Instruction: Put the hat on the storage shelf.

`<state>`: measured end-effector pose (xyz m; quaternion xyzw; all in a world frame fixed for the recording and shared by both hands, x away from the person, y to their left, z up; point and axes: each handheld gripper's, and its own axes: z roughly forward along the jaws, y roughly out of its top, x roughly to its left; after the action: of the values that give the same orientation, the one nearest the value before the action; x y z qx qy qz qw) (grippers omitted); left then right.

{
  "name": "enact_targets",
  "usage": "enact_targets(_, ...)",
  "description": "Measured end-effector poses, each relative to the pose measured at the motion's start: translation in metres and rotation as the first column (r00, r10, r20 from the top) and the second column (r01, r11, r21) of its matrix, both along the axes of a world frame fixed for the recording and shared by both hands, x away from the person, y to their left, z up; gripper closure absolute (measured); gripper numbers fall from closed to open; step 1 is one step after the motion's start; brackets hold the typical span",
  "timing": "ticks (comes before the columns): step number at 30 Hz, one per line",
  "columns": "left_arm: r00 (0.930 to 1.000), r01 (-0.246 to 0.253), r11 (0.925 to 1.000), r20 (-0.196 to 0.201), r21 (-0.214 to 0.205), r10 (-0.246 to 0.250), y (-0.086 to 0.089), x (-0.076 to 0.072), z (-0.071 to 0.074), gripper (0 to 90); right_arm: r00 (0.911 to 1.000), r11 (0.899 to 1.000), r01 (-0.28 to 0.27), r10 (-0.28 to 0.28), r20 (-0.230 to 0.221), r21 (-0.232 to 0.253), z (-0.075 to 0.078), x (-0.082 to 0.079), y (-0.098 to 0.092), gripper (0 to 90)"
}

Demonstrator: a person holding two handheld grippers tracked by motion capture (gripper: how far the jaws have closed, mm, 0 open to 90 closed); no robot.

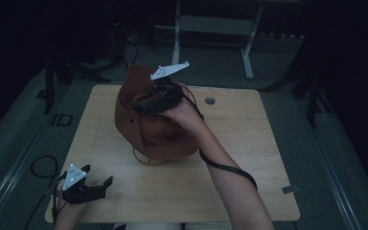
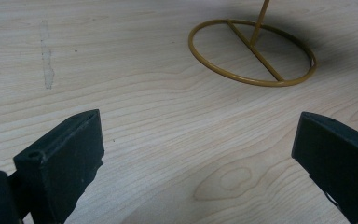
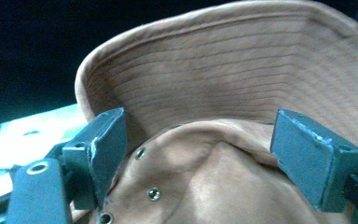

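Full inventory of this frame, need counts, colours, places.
brown fabric bucket hat: 1, brown, on the stand at table centre, crown between the right tongs' open jaws
gold wire stand: 1, gold, ring base on the table under the hat
light wooden table: 1, pale wood, middle of the grey floor
grey metal frame: 1, light grey, floor behind the table
left tongs: 1, black, open, near left table corner
right tongs: 1, black, open, over the hat

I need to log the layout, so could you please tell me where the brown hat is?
In the high view the brown hat sits on a wire stand at the table's middle, under the right hand-held gripper.
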<state>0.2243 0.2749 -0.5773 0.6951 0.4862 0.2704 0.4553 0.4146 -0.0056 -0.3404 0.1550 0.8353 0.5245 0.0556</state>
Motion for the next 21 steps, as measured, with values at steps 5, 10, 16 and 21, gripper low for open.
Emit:
enact_targets(5, 1.0, -0.003, 1.0, -0.001, 0.0, 0.003, 0.0, 0.0, 0.0, 2.9, 0.9997, 1.0, 0.01, -0.01, 0.024, 0.002, 0.0, 0.0, -0.008, 14.1)
enact_targets(10, 0.9999, -0.01, 0.9999, 0.001, 0.007, 0.01, 0.0, 0.0, 0.0, 2.9, 0.9975, 1.0, 0.008, -0.007, 0.07, -0.012, -0.006, -0.002, -0.027, 14.5)
enact_targets(16, 0.9999, -0.015, 0.9999, -0.007, 0.002, 0.015, 0.001, 0.001, 0.0, 2.9, 0.9966, 0.999, 0.041, -0.042, 0.07, 0.016, -0.007, -0.004, -0.051, 14.4)
enact_targets(21, 0.9998, -0.016, 0.9998, -0.008, 0.009, 0.016, 0.001, 0.001, -0.001, 2.9, 0.9946, 0.997, 0.07, -0.073, 0.074, 0.034, -0.009, -0.004, -0.075, 14.4)
